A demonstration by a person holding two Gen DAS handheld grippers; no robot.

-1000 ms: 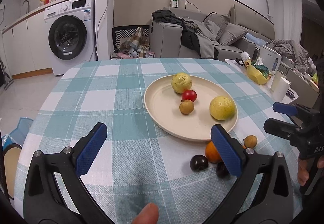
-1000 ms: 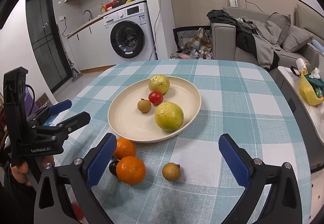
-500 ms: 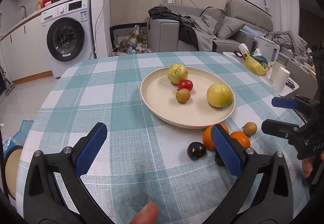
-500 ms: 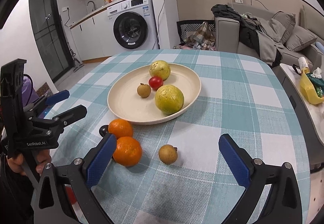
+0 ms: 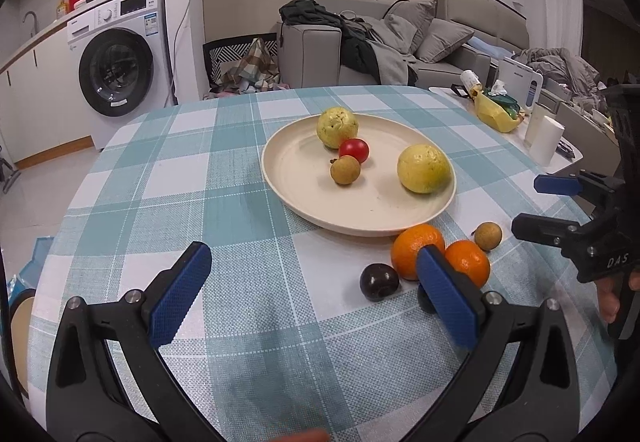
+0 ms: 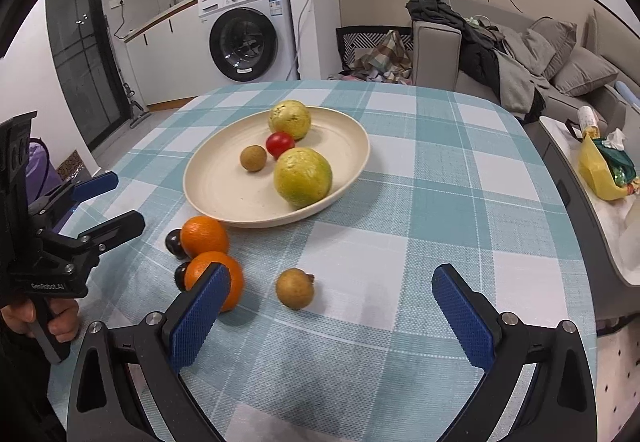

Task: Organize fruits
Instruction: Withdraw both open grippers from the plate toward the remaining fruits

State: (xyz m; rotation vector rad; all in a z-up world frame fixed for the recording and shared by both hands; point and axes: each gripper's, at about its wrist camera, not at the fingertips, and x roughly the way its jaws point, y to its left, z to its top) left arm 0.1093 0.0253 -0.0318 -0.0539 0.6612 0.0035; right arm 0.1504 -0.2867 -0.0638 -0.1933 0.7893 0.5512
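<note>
A cream plate (image 5: 312, 198) (image 6: 216, 194) on the checked table holds two yellow-green guavas (image 5: 424, 169) (image 6: 303, 176), a red tomato (image 5: 353, 149) and a small brown longan (image 5: 345, 170). On the cloth in front of the plate lie two oranges (image 5: 416, 250) (image 6: 204, 236), a dark plum (image 5: 379, 281), a second dark fruit mostly hidden, and a loose longan (image 5: 488, 236) (image 6: 295, 288). My left gripper (image 5: 312, 294) is open and empty, near the plum. My right gripper (image 6: 332, 318) is open and empty, just short of the loose longan.
The table (image 6: 460, 178) wears a teal checked cloth; its edges curve away left and right. A side table with a yellow bag (image 6: 600, 170) and white cups (image 5: 546, 140) stands to the right. A washing machine (image 5: 120, 58) and sofa (image 5: 400, 42) are behind.
Both grippers have drawn back and lifted a little, so the loose fruits in front of the plate show more fully. Both stay open and empty; no fruit moved.
</note>
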